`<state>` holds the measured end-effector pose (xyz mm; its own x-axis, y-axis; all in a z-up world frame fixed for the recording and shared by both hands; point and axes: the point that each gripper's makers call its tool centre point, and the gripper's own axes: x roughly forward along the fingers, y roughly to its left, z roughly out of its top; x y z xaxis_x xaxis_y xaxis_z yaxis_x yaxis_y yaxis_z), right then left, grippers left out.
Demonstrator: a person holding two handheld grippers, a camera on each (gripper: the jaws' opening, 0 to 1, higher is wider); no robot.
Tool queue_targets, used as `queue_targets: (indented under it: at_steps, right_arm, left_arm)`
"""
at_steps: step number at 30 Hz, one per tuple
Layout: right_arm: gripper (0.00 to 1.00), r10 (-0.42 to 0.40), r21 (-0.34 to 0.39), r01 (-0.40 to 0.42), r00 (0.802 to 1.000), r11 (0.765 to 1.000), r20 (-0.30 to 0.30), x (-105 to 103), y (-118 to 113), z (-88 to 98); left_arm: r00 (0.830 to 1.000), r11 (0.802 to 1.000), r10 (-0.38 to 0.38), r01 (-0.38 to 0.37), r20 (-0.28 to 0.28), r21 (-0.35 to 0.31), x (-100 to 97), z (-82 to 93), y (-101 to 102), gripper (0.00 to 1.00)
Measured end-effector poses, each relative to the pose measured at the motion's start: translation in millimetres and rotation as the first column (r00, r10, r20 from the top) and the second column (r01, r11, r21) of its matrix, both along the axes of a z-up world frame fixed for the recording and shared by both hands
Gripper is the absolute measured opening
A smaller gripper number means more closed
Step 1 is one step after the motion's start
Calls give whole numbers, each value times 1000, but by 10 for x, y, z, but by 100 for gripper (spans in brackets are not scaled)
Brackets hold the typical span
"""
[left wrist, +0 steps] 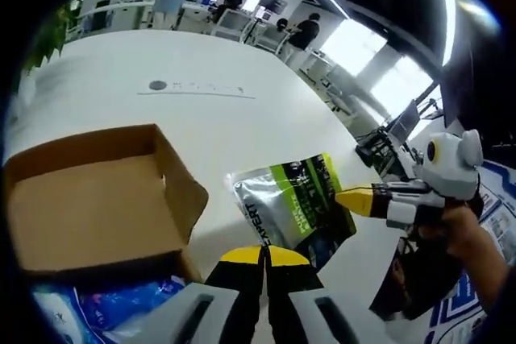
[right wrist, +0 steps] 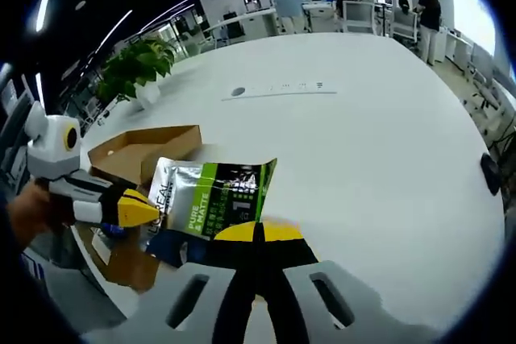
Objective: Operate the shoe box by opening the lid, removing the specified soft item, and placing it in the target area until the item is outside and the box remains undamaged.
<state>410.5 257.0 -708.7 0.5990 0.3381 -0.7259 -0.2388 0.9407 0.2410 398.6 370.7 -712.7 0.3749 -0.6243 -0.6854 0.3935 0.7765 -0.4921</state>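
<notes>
A silver and green soft pouch (left wrist: 292, 199) (right wrist: 216, 196) hangs over the white table (left wrist: 201, 54) (right wrist: 363, 134), beside the brown shoe box (left wrist: 89, 207) (right wrist: 137, 151), whose lid stands open. Blue packets (left wrist: 97, 304) lie in the box. My left gripper (left wrist: 263, 254) is shut, and the pouch's lower edge runs into its yellow tips. In the right gripper view the left gripper (right wrist: 149, 211) touches the pouch's left edge. My right gripper (right wrist: 258, 233) is shut too, with the pouch's near edge at its tips. In the left gripper view the right gripper (left wrist: 348, 199) meets the pouch's right edge.
A potted plant (right wrist: 137, 66) (left wrist: 48, 38) stands at the table's far corner. A round cable cover (left wrist: 157, 84) (right wrist: 238, 92) sits mid-table, and a dark object (right wrist: 492, 171) lies at the right edge. A person's hand (left wrist: 459, 231) holds the right gripper. Desks and people fill the background.
</notes>
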Motion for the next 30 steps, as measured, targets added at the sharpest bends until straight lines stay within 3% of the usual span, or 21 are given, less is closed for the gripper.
queue_targets:
  at_steps: [10, 16, 20, 26, 30]
  right_arm:
    - [0, 0, -16, 0, 1000, 1000, -16, 85, -3, -224]
    - [0, -4, -27, 3, 999, 1000, -32, 128, -1, -361]
    - [0, -11, -41, 10, 999, 999, -37, 134, -18, -425]
    - [0, -21, -42, 20, 999, 999, -31, 154, -69, -457]
    - [0, -25, -38, 23, 999, 999, -35, 168, -100, -502]
  left_arm:
    - [993, 998, 66, -63, -93, 32, 50, -203, -5, 0]
    - [989, 996, 80, -74, -123, 57, 93, -194, -27, 0]
    - [994, 995, 49, -41, -93, 89, 111, -179, -93, 0]
    - [991, 995, 35, -23, -126, 99, 70, -308, -141, 0]
    - [995, 989, -12, 27, -98, 149, 65, -332, -166, 0]
